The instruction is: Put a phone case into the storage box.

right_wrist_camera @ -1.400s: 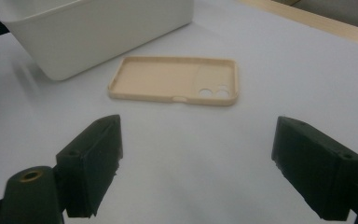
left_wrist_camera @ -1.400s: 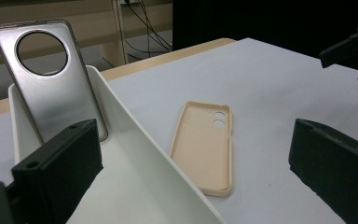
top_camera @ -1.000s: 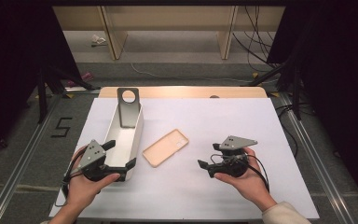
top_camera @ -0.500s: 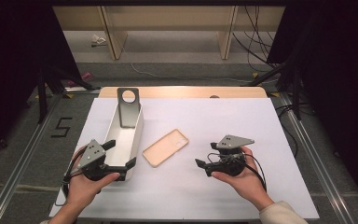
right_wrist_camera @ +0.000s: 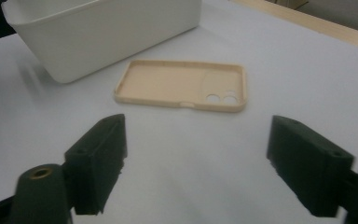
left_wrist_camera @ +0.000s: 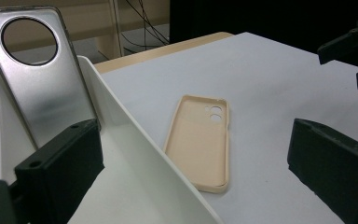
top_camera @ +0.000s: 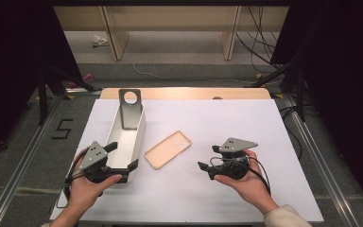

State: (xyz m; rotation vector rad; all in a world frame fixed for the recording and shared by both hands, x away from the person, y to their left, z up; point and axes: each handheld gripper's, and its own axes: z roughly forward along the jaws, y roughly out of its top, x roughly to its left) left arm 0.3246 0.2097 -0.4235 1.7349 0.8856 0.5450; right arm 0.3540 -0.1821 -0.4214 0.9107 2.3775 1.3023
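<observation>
- Phone case (top_camera: 167, 149), peach, lies hollow side up on the white table (top_camera: 227, 118), just beside my white bin (top_camera: 139, 137).
- A silver phone (top_camera: 130, 108) leans inside that bin.
- My left gripper (top_camera: 121, 156) straddles the bin's near wall, jaws wide, grasping nothing.
- My right gripper (top_camera: 207, 169) faces the case, jaws just closing slightly, nothing between; bare table lies in between.

L hand (top_camera: 87, 187) low at near-left, palm cupped round left gripper (top_camera: 123, 156), jaws wide apart w/ one each side of a wall, R hand (top_camera: 246, 182) near-right, right gripper (top_camera: 203, 166) pointing left, jaws just been closing, nothing btwn them
</observation>
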